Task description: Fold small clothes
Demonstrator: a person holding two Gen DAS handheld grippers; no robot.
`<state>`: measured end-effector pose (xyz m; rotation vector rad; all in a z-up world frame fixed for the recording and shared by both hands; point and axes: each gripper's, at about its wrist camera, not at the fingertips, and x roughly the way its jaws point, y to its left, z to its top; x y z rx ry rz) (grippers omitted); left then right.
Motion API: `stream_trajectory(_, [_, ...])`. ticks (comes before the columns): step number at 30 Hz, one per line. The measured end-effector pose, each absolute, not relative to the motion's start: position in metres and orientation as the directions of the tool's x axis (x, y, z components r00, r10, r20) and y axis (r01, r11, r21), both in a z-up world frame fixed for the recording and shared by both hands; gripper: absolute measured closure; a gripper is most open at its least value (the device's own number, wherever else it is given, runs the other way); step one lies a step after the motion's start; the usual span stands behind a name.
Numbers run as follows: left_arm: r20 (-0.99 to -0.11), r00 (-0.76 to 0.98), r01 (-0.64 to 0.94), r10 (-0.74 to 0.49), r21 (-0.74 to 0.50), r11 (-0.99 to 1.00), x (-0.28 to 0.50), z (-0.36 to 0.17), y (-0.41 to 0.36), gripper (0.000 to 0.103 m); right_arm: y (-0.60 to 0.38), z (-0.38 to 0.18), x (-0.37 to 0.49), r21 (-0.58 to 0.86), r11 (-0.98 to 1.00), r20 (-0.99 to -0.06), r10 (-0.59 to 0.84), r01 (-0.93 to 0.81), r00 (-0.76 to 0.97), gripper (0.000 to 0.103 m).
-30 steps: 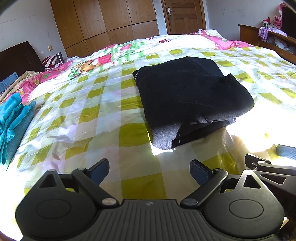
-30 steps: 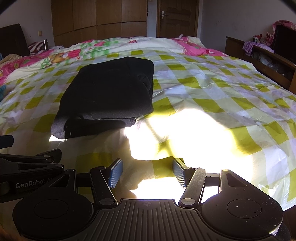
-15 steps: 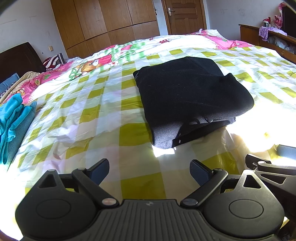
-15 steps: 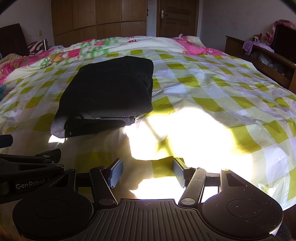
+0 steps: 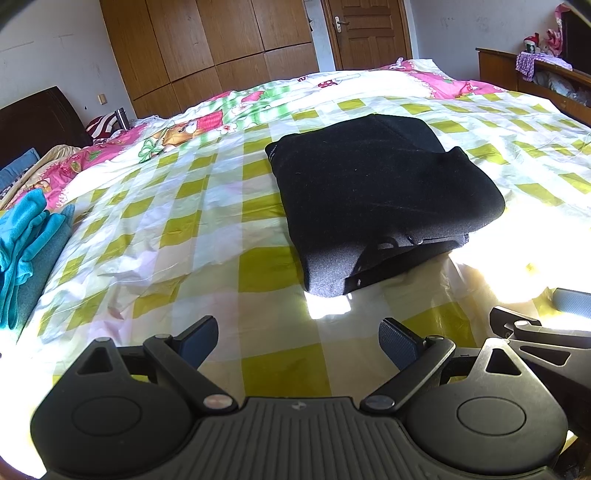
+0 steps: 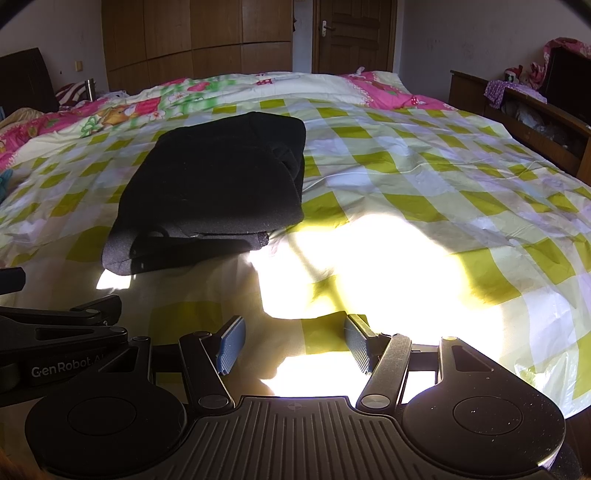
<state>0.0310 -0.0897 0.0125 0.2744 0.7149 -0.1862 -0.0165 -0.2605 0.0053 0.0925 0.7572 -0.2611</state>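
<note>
Checked bedspread (image 5: 207, 229) open around folded black garment (image 5: 376, 192)

- The right gripper (image 6: 293, 343), black with blue ribbed pads, sits low in the view with its fingers spread apart and nothing between them.
- It hovers above a bed covered by a yellow-green and white checked sheet (image 6: 424, 192), over a bright patch of sunlight.
- A folded black fleece garment (image 6: 218, 184) lies on the sheet ahead and to the left, well apart from the fingers.
- The left gripper (image 6: 59, 332), a black frame printed "GenRobot", juts in at the left edge.
- Wooden wardrobe doors (image 6: 195, 37) and a brown door (image 6: 352, 35) stand behind the bed.
</note>
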Motion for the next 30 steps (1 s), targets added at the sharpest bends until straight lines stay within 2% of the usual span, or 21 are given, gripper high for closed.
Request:
stream_trajectory(16, [-0.703,0.707,0.266,-0.071,0.172,0.949,0.0338,0.0087,-0.0899,0.0,-0.2618,0.0046,-0.0175,0.002,0.963,-0.704,-0.189,0.269,0.684,0.042])
stream_trajectory(30, [-0.7,0.711,0.265,-0.065,0.182,0.947,0.0334,0.0097,-0.0908,0.0,-0.2633,0.0047,-0.0174,0.005,0.963,-0.706,-0.189,0.271,0.683,0.042])
